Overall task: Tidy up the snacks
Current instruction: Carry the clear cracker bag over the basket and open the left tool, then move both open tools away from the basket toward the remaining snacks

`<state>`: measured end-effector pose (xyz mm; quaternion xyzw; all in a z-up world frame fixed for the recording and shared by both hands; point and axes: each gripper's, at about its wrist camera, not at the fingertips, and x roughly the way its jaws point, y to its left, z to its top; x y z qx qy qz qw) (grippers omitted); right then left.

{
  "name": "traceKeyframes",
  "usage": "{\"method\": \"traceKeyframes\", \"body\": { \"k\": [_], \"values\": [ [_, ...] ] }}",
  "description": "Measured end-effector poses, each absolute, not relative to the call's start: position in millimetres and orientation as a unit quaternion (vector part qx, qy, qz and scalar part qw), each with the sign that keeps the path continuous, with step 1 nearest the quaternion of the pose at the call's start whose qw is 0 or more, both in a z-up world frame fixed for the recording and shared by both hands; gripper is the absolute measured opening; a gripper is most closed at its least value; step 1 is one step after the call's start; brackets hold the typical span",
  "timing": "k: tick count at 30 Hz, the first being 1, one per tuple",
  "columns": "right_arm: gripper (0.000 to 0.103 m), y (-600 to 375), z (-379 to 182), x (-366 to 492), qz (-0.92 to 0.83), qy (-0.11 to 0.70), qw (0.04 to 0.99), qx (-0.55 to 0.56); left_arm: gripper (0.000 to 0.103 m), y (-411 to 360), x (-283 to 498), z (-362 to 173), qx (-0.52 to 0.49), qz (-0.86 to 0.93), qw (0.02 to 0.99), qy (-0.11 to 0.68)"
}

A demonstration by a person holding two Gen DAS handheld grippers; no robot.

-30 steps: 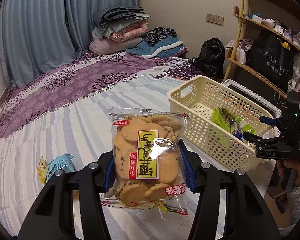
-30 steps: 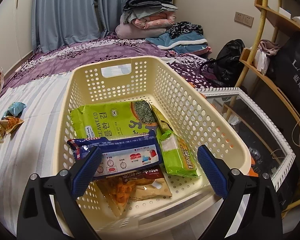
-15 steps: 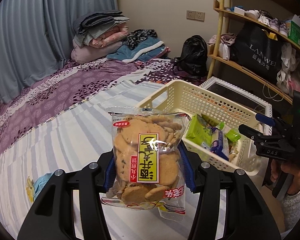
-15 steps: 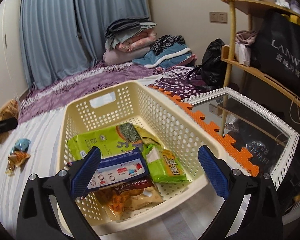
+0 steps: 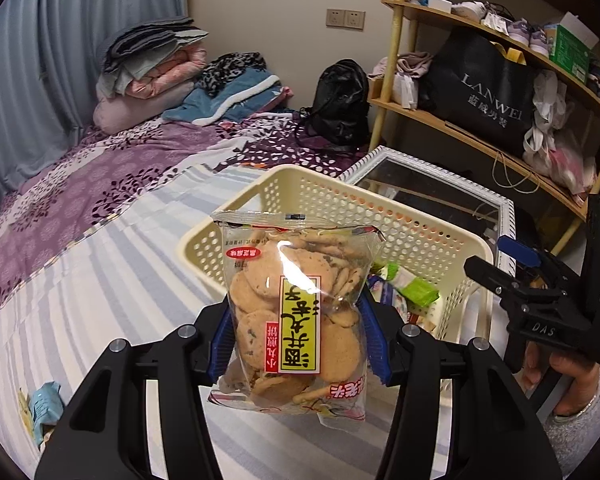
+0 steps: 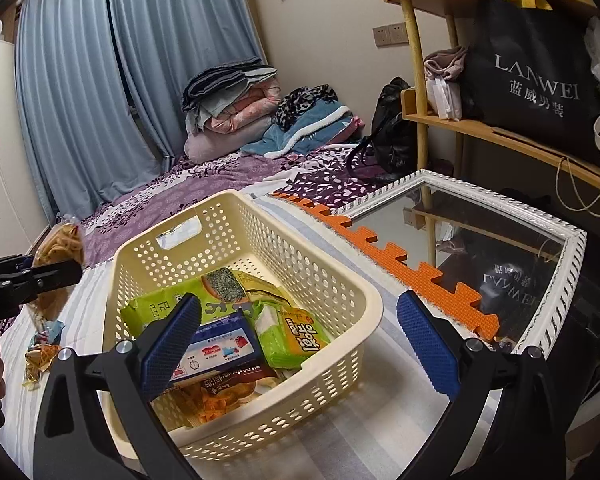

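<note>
left gripper (image 5: 298, 336), blue pads clamped on the lower sides of a cracker bag (image 5: 296, 312), held upright in the air just before the basket (image 5: 380, 204) rim. judged light, crinkly and slippery; the crackers inside are brittle, so a gentle hold on the sides or the top seal suits it. right gripper (image 6: 300, 340), spread wide and carrying nothing, above the basket's near edge. basket contents: seaweed pack (image 6: 168, 304), blue packet (image 6: 220, 352), green packet (image 6: 296, 340), orange snack bag (image 6: 216, 396). loose wrappers (image 6: 40, 356) lie on the bed (image 5: 100, 280).
</note>
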<state>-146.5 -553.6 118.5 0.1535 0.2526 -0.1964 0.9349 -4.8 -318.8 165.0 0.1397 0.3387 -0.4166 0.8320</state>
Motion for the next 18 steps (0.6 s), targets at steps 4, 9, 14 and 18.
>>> {"method": "traceKeyframes", "body": {
  "k": [4,9,14,18],
  "values": [
    [0.097,-556,116,-149,-0.197,0.253,0.934,0.157,0.055,-336,-4,164,0.148,-0.425,0.827,0.337],
    [0.097,-560,114,-150,-0.201,0.252,0.932,0.164,0.055,-353,-1,164,0.154,-0.433,0.823,0.336],
    [0.097,-561,112,-149,-0.201,0.255,0.931,0.166,0.076,-370,2,165,0.159,-0.442,0.82,0.327],
    [0.097,-561,111,-149,-0.202,0.256,0.93,0.167,0.101,-367,4,164,0.161,-0.42,0.838,0.31]
  ]
}}
